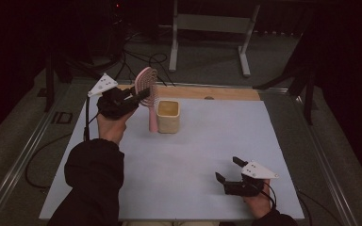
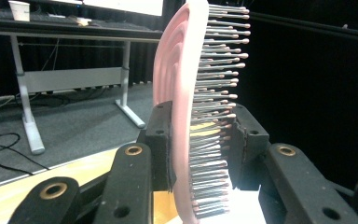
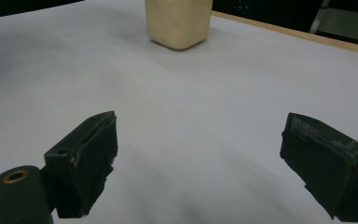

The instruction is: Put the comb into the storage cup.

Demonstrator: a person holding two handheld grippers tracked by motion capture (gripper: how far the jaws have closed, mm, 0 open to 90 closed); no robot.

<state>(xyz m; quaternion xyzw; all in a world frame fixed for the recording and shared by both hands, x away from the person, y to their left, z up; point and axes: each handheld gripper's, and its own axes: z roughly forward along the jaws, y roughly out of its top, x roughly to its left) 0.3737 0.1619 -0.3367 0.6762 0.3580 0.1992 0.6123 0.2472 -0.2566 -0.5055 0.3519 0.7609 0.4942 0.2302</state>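
High view: left gripper (image 1: 141,94) grasps pink hairbrush (image 1: 147,89) over white table (image 1: 207,141); right gripper (image 1: 227,170) released.

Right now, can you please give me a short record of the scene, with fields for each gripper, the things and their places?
left gripper: shut on the pink hairbrush, jaws clamping its head
pink hairbrush: held upright, handle pointing down, beside the cup
cream cup: standing open-topped on the white table, right of the brush
right gripper: open, nothing between its jaws, low over the table near the front edge
white table: bare between the right gripper and the cup
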